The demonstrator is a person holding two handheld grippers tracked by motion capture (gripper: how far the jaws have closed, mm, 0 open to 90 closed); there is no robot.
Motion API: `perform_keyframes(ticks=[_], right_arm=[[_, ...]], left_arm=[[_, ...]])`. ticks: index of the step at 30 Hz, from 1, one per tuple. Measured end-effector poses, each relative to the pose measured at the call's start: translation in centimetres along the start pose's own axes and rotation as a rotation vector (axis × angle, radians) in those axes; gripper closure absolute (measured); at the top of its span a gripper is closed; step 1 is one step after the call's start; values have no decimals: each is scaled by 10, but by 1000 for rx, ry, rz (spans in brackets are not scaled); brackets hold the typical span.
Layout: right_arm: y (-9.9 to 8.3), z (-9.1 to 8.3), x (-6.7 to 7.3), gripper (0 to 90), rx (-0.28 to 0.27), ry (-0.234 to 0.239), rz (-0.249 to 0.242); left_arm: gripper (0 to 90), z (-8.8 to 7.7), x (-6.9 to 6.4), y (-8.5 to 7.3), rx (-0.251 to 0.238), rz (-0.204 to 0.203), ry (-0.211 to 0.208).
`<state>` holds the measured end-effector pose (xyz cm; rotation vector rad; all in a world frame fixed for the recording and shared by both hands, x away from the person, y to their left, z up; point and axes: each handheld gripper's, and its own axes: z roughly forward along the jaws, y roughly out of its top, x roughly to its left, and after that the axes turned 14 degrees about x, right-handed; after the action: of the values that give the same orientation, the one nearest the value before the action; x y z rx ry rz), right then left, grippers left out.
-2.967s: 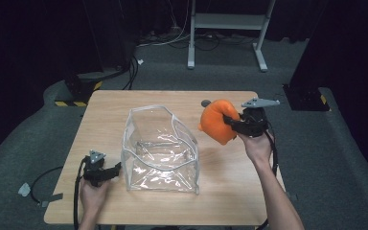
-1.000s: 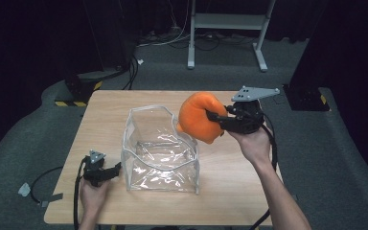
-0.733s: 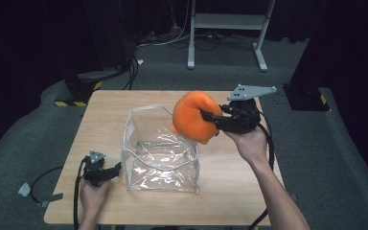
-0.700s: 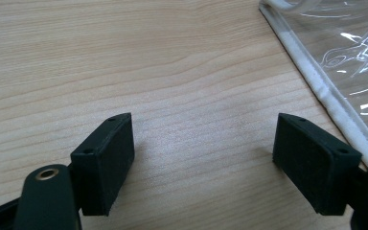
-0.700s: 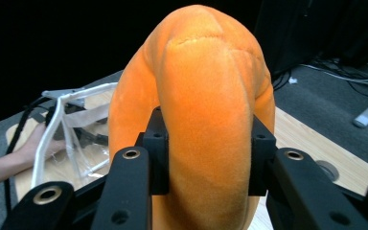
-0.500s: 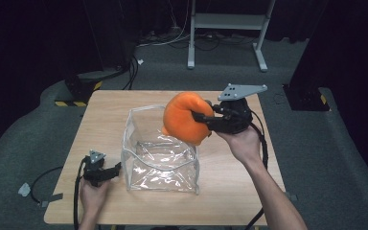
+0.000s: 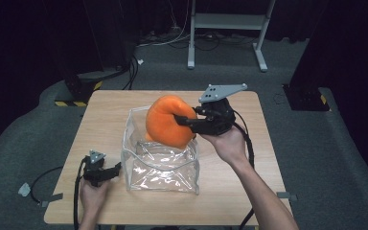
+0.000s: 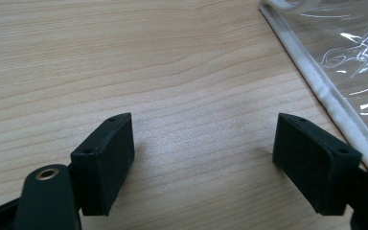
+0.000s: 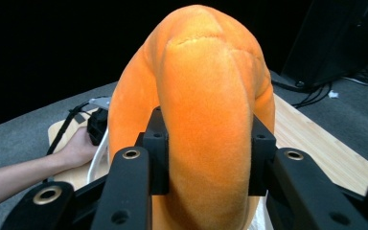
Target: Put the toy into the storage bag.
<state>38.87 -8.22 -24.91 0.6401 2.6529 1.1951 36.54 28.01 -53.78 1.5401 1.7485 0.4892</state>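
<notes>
While the right tongs [image 7: 177, 120] pinch the orange plush [image 7: 169, 120], it hangs above the far right part of the clear bag [image 7: 160, 165], its lower edge dipping to about the bag's rim in the high view. Both pads press into the plush from either side; in the right gripper view [image 9: 206, 163] the soft body [image 9: 206, 96] bulges up and over the jaws, squeezed narrow where they grip. Grey plate on top of these tongs, cable trailing back along the forearm. Right hand [image 7: 227, 143] wraps the body from below, jaws aimed left toward the bag.

Left tongs [image 7: 117, 167] sit on the table [image 7: 105, 115] at the bag's near left corner, tips just beside the bag wall, touching or not I cannot tell. Jaws spread wide, nothing between them: the left gripper view [image 8: 203, 143] has bare wood [image 8: 124, 62] between the two pads, with the bag's white seam [image 8: 316, 81] running just past the right-hand pad. Left hand [image 7: 93, 194] holds them from behind, low and flat.

Bag stands open-topped, crumpled clear plastic, between the two tongs. Plush is well apart from the left tongs, off the table entirely. In the right gripper view the left hand [image 9: 79, 146] and its tongs show beyond the plush.
</notes>
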Motion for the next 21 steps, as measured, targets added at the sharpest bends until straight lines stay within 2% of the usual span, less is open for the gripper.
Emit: perform_keyframes(ticks=[9, 21], right_arm=[[3, 9, 9, 636, 15, 26, -20], [-1, 19, 13, 634, 37, 52, -29]], left_arm=[[221, 0, 0, 0, 0, -1, 0], [221, 0, 0, 0, 0, 0, 0]])
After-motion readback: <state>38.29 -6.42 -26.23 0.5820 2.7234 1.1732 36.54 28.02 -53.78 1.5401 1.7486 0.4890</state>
